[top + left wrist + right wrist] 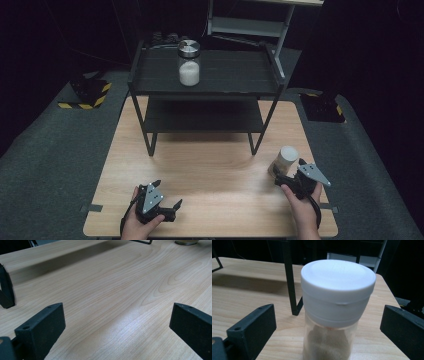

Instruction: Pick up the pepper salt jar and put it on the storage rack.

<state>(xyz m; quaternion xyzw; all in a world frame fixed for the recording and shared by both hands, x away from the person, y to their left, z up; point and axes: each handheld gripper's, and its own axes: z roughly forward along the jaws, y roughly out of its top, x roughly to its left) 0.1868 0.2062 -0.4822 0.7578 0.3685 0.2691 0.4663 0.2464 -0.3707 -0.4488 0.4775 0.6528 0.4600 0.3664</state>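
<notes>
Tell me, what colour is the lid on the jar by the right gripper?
White. The lid shows best in the right gripper view, on the jar between the open right gripper jaws.

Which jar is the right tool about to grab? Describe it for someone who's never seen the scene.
On the wooden table, look right of the black shelf rack. The jar stands on the tabletop before the right tool: white lid, brownish contents, unlike the metal-lidded jar on the rack.

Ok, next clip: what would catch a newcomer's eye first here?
Probably the white-lidded jar standing between the open jaws of the right gripper near the table's right edge. Next, the glass jar of white grains on the top tier of the black shelf at the back. The left gripper rests open at the front.
</notes>
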